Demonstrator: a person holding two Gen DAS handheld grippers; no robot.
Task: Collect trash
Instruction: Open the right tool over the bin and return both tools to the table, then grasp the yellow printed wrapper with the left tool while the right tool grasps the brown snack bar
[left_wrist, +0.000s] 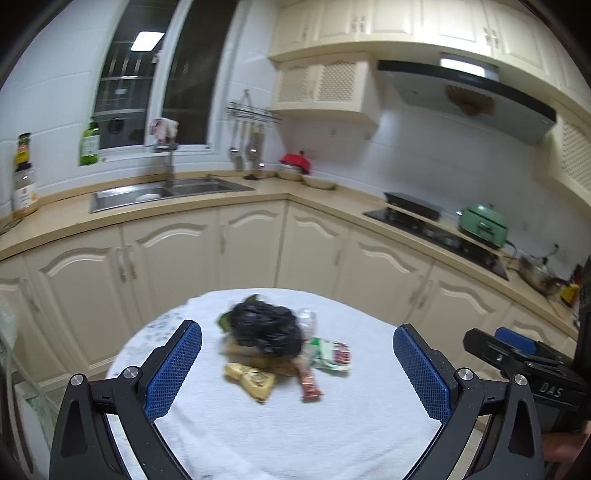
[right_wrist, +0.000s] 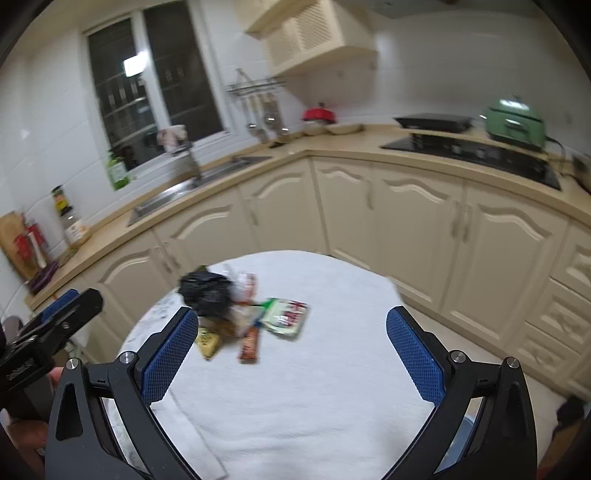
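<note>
- While I look along my left gripper, its jaws stand spread wide and grip nothing, the blue dimpled pads tilted outward above the near half of the round table.
- At my far left the counter curves round with cream cabinet doors beneath it; a strip of floor separates them from the table's far edge, which I see bare and rounded.
- On the table lies a white towel-like cloth, nubbly in texture, with open cloth between my pads and the trash.
- Toward the far middle of the cloth the trash sits in one heap: a crumpled black plastic bag on top, glossy and creased, a yellowish wrapper in front of it, a narrow red-brown bar wrapper beside that, and a flat green-and-white packet to the right. All are blurred, so I cannot read any print.
- From the right wrist view, the same heap lies up-left of centre, the black bag just beyond my left-hand pad.
- My right gripper is likewise gaping wide, with nothing between its fingers, hovering over bare cloth.
- Right of the table, floor separates its edge from more cream cabinets.
</note>
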